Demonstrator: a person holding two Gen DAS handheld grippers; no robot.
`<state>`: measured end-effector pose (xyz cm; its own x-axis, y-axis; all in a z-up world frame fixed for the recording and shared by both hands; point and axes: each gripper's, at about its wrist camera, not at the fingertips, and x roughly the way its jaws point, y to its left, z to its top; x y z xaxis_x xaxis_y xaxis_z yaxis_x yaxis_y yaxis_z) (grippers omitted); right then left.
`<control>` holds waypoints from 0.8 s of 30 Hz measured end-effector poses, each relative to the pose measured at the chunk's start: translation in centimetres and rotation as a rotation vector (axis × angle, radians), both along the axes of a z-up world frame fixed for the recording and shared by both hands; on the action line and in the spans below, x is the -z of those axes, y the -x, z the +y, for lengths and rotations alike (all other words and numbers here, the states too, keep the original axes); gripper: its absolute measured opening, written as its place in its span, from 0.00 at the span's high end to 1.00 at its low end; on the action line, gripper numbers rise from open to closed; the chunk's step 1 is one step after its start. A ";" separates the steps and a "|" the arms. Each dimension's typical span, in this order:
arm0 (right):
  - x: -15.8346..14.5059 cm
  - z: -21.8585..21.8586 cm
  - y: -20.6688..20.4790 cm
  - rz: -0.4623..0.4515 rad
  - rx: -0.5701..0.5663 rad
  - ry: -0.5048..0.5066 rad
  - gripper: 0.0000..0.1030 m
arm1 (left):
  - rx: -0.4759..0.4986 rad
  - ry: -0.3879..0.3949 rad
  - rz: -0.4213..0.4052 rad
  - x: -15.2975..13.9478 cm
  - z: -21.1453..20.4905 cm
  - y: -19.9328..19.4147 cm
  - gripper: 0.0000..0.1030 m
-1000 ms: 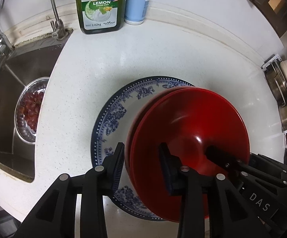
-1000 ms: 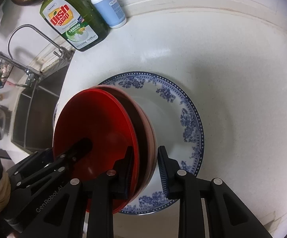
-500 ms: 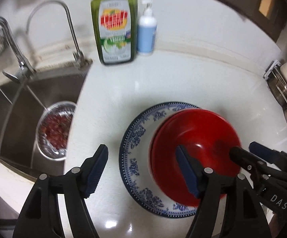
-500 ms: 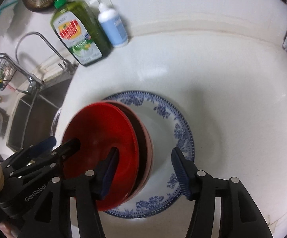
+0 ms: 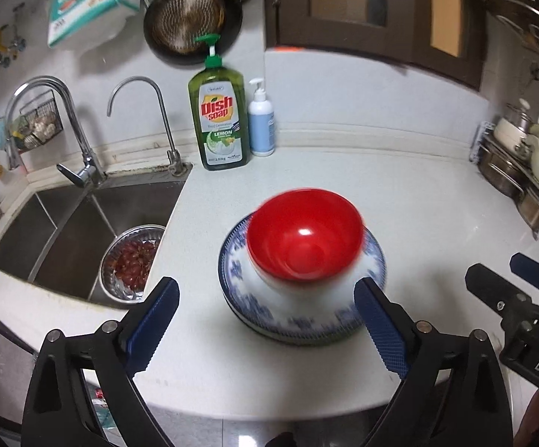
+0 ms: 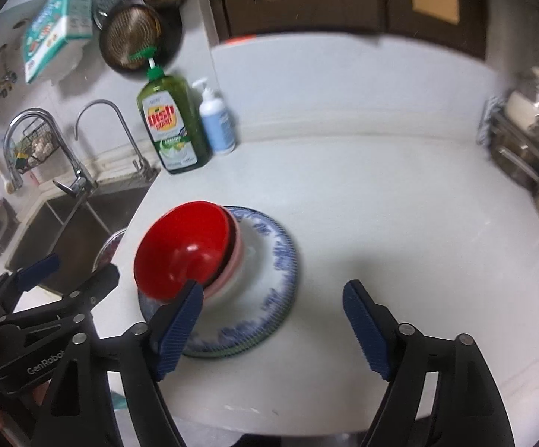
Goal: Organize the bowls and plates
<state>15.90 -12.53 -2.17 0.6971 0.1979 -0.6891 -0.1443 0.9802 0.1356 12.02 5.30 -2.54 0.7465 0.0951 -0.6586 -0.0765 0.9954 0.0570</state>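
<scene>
A glossy red bowl (image 5: 304,238) sits nested in a pale pink bowl (image 6: 236,260), on top of a small stack of blue-and-white patterned plates (image 5: 232,287) on the white counter. My left gripper (image 5: 267,320) hovers back from the stack near the counter's front edge. Its jaws are opening wide and nothing is between them. My right gripper (image 6: 273,324) hangs just right of the stack, jaws also opening, with its left pad in front of the red bowl (image 6: 180,253) but apart from it. Each gripper also shows in the other's view, the right gripper (image 5: 500,272) and the left gripper (image 6: 81,268).
A steel sink (image 5: 64,223) on the left holds a metal colander of red fruit (image 5: 131,260). A green dish soap bottle (image 5: 221,123) and a blue pump bottle (image 5: 261,126) stand at the back wall. A rack of pots (image 5: 522,164) lines the right edge.
Both grippers let go of the red bowl's rim, opened wide, and pulled back and up from the stack. The red bowl now rests in the pink bowl on the plates.
</scene>
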 end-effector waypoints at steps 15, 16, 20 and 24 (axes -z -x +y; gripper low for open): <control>-1.5 -5.4 15.6 -0.178 0.028 0.010 0.15 | -0.014 -0.030 -0.103 -1.9 -5.0 14.5 0.00; -1.9 -5.7 16.6 -0.194 0.035 0.014 0.14 | -0.012 -0.027 -0.111 -2.1 -5.1 15.1 0.00; -2.8 -6.4 19.5 -0.245 0.060 0.019 0.12 | -0.001 -0.037 -0.163 -3.2 -5.8 17.7 0.00; -3.5 -6.8 22.0 -0.280 0.071 0.019 0.12 | 0.007 -0.066 -0.199 -3.8 -6.3 19.4 0.00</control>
